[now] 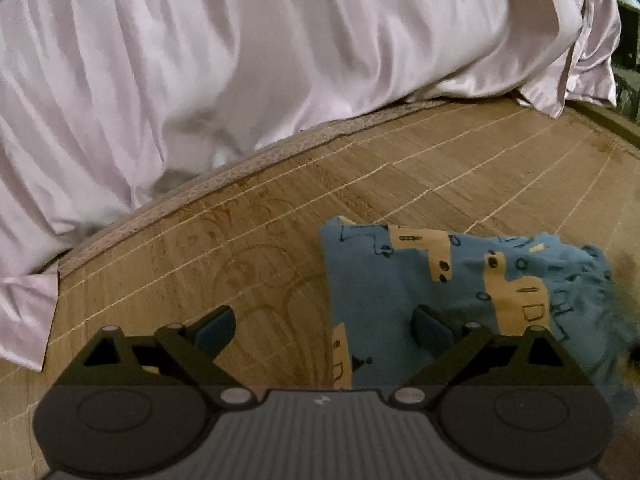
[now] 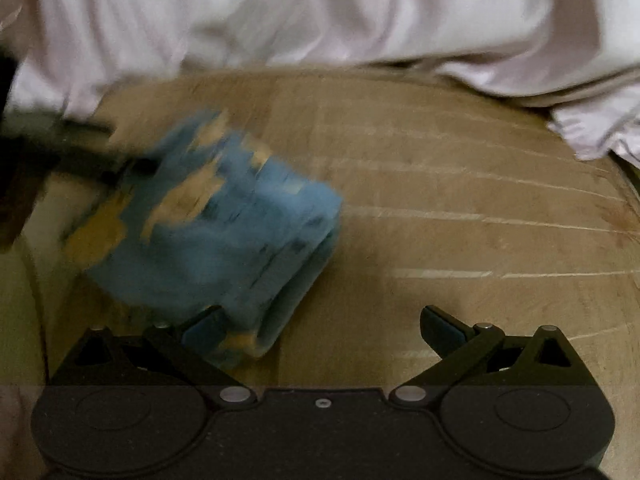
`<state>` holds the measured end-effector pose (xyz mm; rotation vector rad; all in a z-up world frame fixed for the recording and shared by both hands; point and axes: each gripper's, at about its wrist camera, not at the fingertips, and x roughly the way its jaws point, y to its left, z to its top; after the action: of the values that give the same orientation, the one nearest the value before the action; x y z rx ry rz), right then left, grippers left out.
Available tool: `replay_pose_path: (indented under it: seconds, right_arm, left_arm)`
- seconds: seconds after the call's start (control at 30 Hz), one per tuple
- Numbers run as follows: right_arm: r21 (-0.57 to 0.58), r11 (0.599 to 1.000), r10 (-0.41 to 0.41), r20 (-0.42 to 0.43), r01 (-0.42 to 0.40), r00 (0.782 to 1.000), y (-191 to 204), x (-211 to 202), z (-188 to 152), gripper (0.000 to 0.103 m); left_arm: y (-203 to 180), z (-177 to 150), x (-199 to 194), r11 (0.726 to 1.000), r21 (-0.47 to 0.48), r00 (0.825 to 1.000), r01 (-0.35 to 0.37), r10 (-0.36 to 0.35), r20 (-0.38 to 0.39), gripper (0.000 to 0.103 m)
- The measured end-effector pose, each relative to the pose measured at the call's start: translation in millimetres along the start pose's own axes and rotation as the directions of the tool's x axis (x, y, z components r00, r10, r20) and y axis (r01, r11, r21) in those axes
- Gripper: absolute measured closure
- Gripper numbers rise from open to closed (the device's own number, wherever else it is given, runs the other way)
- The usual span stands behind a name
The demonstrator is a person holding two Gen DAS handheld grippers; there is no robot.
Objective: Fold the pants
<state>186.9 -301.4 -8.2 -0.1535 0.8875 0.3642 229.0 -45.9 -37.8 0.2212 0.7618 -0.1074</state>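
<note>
Pants (image 1: 452, 280) lie folded on the mat (image 1: 260, 240), under the left gripper's (image 1: 324, 326) right finger; both grippers' (image 2: 320, 330) fingers spread wide, empty

No readable text, label, brand name or number appears in either view. The only sign is a small pale emblem, shaped like a jagged zigzag, on the grey ribbed body of the left gripper (image 1: 324, 330), near its top edge; it spells nothing legible. The blue pants (image 1: 448, 296) carry printed tan vehicle shapes with dark outlines, without letters. The right wrist view is motion-blurred, so nothing there can be read.
</note>
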Motion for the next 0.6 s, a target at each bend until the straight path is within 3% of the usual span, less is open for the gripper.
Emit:
replay_pose_path:
  seconds: [0.2,0.33,0.6]
  right_arm:
    - [0.096,0.994,-0.069,0.143,0.056,0.987,-5.5,-2.8,5.1,0.001]
    - [0.156,0.985,-0.103,0.191,0.074,0.976,-9.4,7.1,11.1,0.001]
    - [0.178,0.979,-0.137,0.183,0.104,0.973,-10.0,34.1,18.1,0.001]
  left_arm:
    - [4.6,-9.0,-11.3,1.0,-0.01,1.0,0.001,-0.001,-0.02,0.005]
    - [5.3,-14.5,-13.8,1.0,-0.005,1.0,0.001,-0.001,-0.019,0.004]
    - [5.2,-19.2,-16.2,1.0,0.009,1.0,0.004,-0.004,-0.023,0.002]
